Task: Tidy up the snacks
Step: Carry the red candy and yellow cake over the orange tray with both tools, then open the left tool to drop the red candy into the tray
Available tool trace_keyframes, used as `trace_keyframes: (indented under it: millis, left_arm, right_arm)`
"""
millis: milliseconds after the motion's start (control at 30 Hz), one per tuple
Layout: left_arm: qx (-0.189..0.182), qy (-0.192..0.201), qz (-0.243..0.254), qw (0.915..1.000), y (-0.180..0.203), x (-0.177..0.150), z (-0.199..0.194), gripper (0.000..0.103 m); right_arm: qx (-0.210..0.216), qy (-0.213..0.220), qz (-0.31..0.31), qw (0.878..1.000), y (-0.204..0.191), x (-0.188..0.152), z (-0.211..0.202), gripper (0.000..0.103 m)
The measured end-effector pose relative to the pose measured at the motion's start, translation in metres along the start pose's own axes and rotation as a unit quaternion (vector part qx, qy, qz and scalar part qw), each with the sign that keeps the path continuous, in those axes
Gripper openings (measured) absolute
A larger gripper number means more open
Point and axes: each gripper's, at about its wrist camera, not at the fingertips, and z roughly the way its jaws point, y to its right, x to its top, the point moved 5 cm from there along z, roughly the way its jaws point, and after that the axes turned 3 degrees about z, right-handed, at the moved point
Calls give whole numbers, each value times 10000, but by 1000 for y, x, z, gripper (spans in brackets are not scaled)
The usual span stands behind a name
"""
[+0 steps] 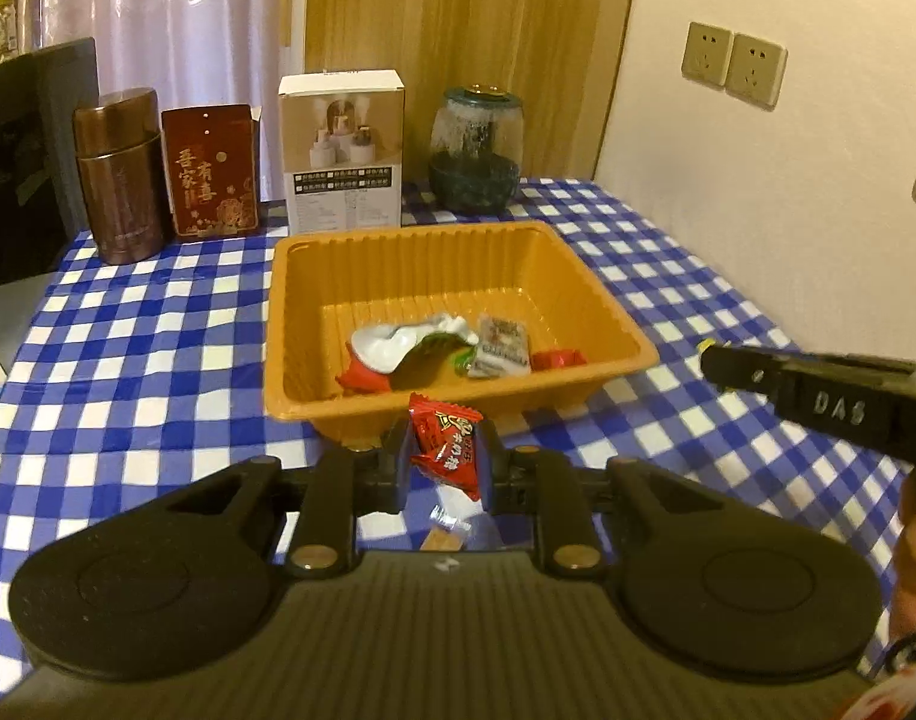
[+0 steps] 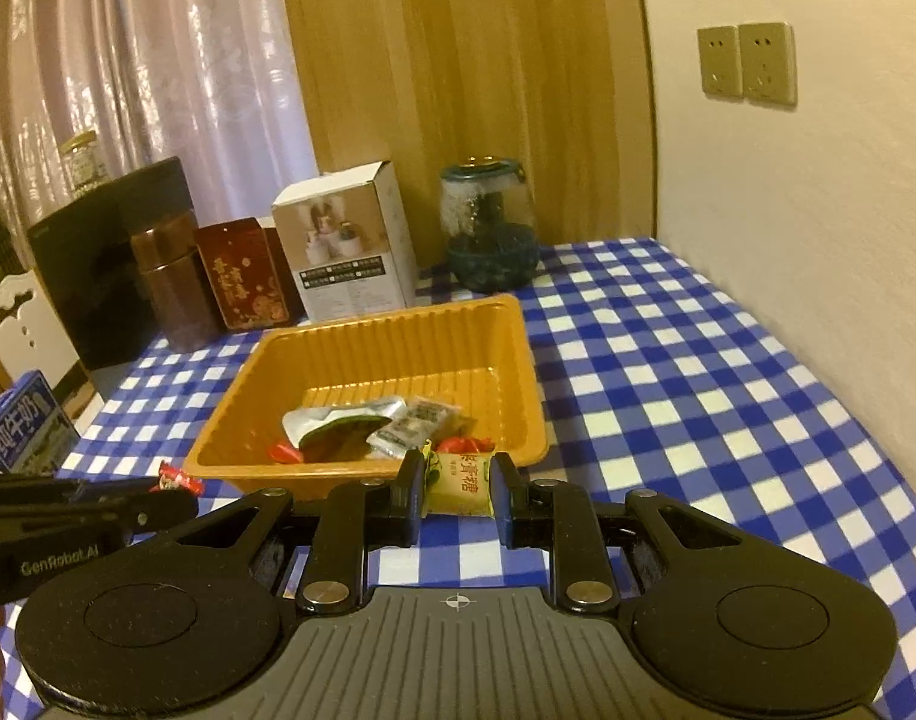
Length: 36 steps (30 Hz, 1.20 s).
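While snacks [image 1: 440,348] fill it, orange tray [image 1: 314,324] sits on checked cloth [image 1: 128,324]

The left gripper [image 1: 445,468] is matte black: two round flat discs flank a grey ribbed body bearing a small white mark, and brass-coloured rivets pin its linkage arms. Blue pads line its jaws. The right gripper [image 2: 458,495] is built alike, with silver rivets and a white crosshair mark on the ribbed grey body. Seen side-on, one carries raised letters "DAS", the other white lettering "GenRobot.AI"
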Motion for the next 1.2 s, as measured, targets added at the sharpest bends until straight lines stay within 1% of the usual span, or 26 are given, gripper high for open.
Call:
trace_keyframes:
  millis: [100, 200, 333, 400, 567, 633, 933, 1200]
  left_arm:
    - [-95, 87, -85, 9999, 1, 9, 6, 19]
    - [-96, 138, -100, 9998, 0, 16, 13, 19]
    - [-90, 109, -266, 9995, -9, 22, 27, 19]
    - [-68, 86, -299, 9995, -13, 27, 32, 19]
    - [75, 214, -252, 9994, -21, 43, 42, 19]
    - [106, 237, -304, 9992, -26, 47, 49, 19]
    - [233, 170, -354, 9990, -42, 61, 82, 19]
    - [318, 40, -283, 9991, -47, 60, 102, 19]
  right_arm:
    - [-40, 40, -9, 10000, -1, 7, 6, 24]
    - [-115, 85, -35, 9999, 0, 13, 14, 24]
    - [-142, 99, -7, 9999, 1, 20, 26, 24]
    - [-122, 158, -73, 9998, -4, 27, 31, 24]
    - [-108, 263, -115, 9995, -13, 42, 52, 24]
    - [-114, 273, -98, 9995, -16, 46, 61, 24]
    - [-46, 149, 7, 9999, -24, 55, 102, 24]
    - [-43, -62, 189, 9998, -18, 52, 132, 24]
